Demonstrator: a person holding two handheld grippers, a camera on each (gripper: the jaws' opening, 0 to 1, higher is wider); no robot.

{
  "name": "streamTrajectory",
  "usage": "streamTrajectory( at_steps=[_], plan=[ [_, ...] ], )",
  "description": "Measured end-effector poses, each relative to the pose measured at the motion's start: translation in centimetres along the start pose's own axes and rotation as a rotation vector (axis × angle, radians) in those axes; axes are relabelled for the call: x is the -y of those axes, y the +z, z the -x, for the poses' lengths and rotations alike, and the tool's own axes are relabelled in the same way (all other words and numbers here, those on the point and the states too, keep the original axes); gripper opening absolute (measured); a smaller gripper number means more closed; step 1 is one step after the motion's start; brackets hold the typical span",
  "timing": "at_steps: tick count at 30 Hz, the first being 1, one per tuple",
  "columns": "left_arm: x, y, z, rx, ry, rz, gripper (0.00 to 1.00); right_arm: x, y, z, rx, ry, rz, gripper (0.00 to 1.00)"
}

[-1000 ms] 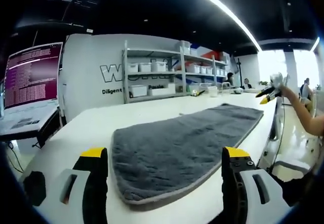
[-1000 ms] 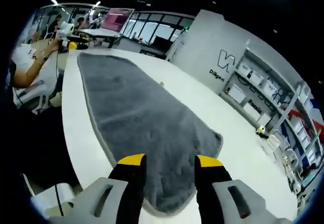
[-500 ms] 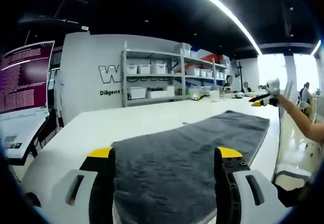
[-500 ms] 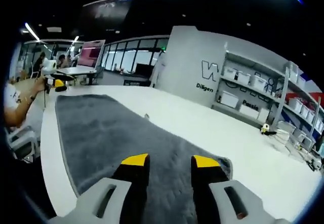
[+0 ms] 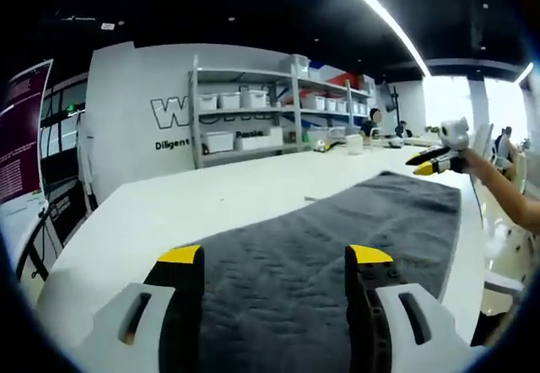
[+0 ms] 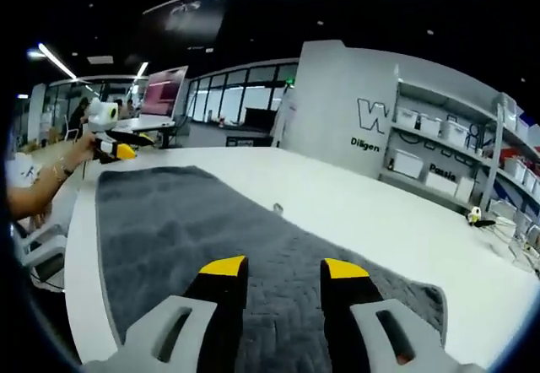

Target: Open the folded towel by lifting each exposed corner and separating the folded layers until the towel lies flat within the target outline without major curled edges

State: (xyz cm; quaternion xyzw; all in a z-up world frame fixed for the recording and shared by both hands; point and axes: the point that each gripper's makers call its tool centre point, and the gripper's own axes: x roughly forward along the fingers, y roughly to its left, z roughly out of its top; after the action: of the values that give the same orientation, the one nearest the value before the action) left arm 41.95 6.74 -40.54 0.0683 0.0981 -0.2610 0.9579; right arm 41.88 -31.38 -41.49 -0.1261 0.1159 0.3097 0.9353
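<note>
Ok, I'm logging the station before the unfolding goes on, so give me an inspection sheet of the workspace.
Surface: white table, smooth.
Job's things: grey towel, long strip lying along the table; target outline not discernible.
Clutter: small speck beside the towel.
Grippers: left tool open over one end; right tool open over the other end.
Cables: nothing seen near the towel.
Surroundings: shelving with white bins, monitor, seated people.

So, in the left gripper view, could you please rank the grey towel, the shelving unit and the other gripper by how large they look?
1. grey towel, largest.
2. shelving unit, though distance shrinks it.
3. other gripper, smallest, also far from the camera.
</note>
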Motion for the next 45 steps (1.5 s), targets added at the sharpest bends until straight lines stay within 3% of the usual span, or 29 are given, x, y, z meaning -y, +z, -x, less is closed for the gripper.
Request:
streamTrajectory(
  at_steps=[5,8,13,18,23,27,30,34,40,45],
  plan=[
    [-3.6,-0.9,-1.4,-0.071,0.089,-0.037,0.6,-0.3,-0.5,-1.0,-0.002,-0.008,-0.03,0.55],
    [-5.7,-1.6,-2.3,-0.091,0.118,-0.019,0.56,-0.6,-0.7,-1.4,0.006,-0.003,-0.045,0.7],
    [-7.5,-2.1,-3.6,-0.112,0.154,-0.018,0.45,-0.9,-0.9,-1.7,0.004,0.01,-0.059,0.87],
    [-9.4,-2.6,-4.9,-0.14,0.21,-0.017,0.39,-2.2,-1.4,-1.8,-0.006,0.054,-0.04,0.98],
    [-11.0,-3.4,-7.1,-0.179,0.233,-0.017,0.36,-3.5,-1.5,-1.6,0.013,0.087,-0.001,0.99],
    [-12.2,-4.1,-8.4,-0.203,0.265,-0.022,0.28,-4.9,-1.7,-1.6,0.019,0.125,0.013,0.99],
    [-12.9,-4.5,-9.2,-0.203,0.277,-0.014,0.27,-5.3,-1.7,-1.6,0.025,0.137,0.029,0.99],
    [-13.7,-5.8,-10.2,-0.25,0.282,0.001,0.26,-6.0,-1.8,-1.4,0.018,0.149,0.049,0.99],
    [-14.2,-7.3,-10.7,-0.32,0.302,-0.077,0.18,-6.6,-0.8,-0.8,0.039,0.16,0.071,0.99],
    [-14.0,-7.3,-11.1,-0.308,0.306,-0.099,0.11,-7.1,-1.0,-0.7,0.033,0.169,0.079,0.99]
  ],
)
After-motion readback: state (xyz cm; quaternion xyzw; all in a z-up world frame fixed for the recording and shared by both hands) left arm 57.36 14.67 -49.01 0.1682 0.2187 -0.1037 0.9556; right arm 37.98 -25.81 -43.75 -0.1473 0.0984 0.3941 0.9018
